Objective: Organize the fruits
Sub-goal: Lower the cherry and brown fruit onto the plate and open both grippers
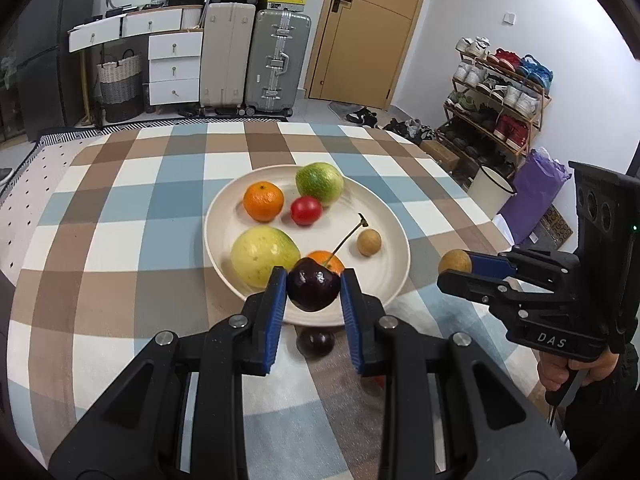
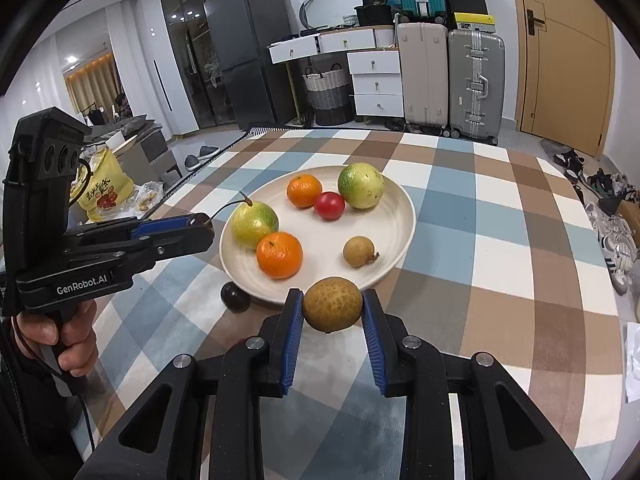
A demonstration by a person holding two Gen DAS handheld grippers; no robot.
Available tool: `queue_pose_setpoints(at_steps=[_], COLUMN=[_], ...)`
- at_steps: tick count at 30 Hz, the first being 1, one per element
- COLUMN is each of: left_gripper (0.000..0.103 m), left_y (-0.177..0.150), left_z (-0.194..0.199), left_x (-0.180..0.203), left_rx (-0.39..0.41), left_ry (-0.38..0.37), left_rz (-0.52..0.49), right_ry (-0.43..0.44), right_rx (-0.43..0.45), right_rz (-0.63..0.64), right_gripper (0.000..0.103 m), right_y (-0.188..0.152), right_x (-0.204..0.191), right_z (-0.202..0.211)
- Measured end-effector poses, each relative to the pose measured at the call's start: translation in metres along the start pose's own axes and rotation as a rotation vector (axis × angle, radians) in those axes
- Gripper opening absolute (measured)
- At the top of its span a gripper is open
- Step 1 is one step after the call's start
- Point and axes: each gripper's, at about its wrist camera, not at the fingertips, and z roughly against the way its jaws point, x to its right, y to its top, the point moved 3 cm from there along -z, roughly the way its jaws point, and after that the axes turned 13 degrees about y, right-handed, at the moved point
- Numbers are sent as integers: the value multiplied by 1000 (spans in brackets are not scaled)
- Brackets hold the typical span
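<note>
A cream plate (image 1: 384,216) (image 2: 396,216) on the checked tablecloth holds two oranges (image 1: 263,201) (image 2: 279,255), two green-yellow fruits (image 1: 319,183) (image 2: 361,185), a red tomato (image 1: 306,210) (image 2: 329,205) and a brown longan (image 1: 369,242) (image 2: 359,251). My left gripper (image 1: 313,285) is shut on a dark cherry (image 1: 312,290) with a long stem, above the plate's near rim. My right gripper (image 2: 333,305) is shut on a brown longan (image 2: 333,304) (image 1: 455,261), beside the plate's near rim. Another dark cherry (image 1: 316,343) (image 2: 235,297) lies on the cloth by the plate.
The table's far edge (image 1: 240,122) faces suitcases (image 1: 276,62), white drawers (image 1: 174,68) and a door. A shoe rack (image 1: 500,92) stands right of the table. A yellow bag (image 2: 104,190) sits on the floor to the left.
</note>
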Motion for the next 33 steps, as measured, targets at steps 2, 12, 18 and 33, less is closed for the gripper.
queue_pose_setpoints(at_steps=[2, 12, 18, 33], left_gripper=[24, 24, 24, 24], left_y=[6, 30, 41, 47], left_z=[-3, -20, -35, -87], left_x=[-1, 1, 7, 18], left_rx=[7, 23, 21, -29], left_ry=[7, 15, 13, 38], left_rz=[3, 1, -16, -65], right_ry=[1, 12, 13, 3], right_rx=[6, 13, 13, 4], right_rz=[2, 2, -6, -53], right_gripper=[30, 30, 30, 30], right_y=[5, 25, 34, 51], right_x=[0, 4, 10, 36], right_z=[-3, -21, -31, -63])
